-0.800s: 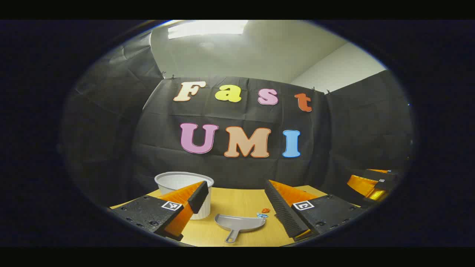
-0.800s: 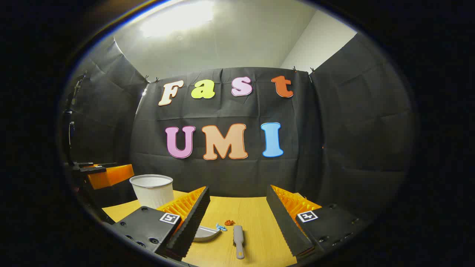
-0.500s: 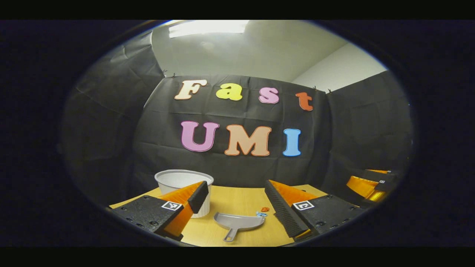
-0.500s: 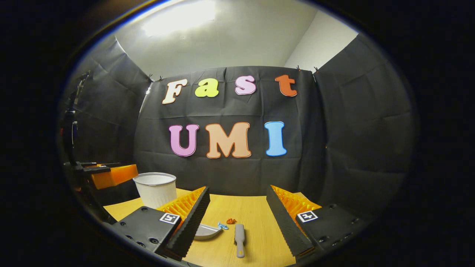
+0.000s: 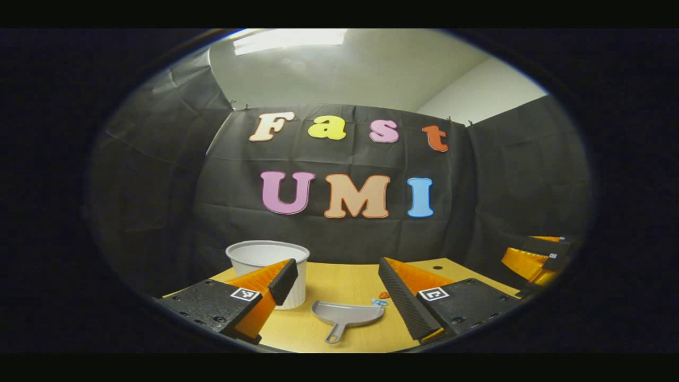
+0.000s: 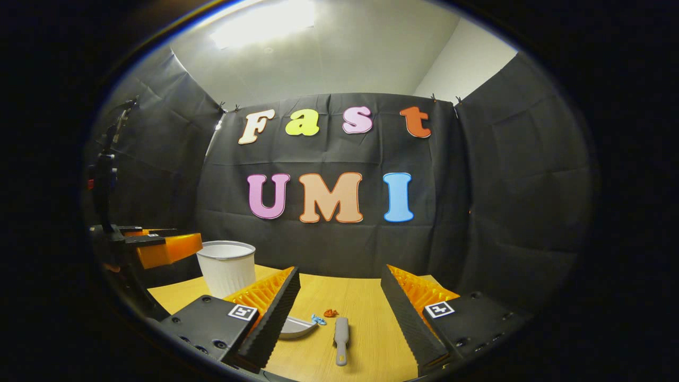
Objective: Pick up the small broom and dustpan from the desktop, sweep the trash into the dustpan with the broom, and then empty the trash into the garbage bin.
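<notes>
Both grippers hang above the counter (image 6: 366,297) with fingers spread wide, holding nothing: the left gripper (image 5: 339,289) over the dustpan (image 5: 347,314), the right gripper (image 6: 339,313) over the broom (image 6: 341,334). Trash (image 6: 324,316) lies between them; the garbage bin (image 5: 268,268) stands toward the counter's far left corner.

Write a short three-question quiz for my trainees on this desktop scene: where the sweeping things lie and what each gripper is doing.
1. True or false: the left gripper is shut on the dustpan.
2. Which lies nearest the trash scraps? A) garbage bin B) broom C) booth wall
3. Fill in: both grippers, including the right gripper, have their jaws ____.

Key
1. False: it is open, with the dustpan lying on the desktop between its fingers.
2. B
3. open
</notes>
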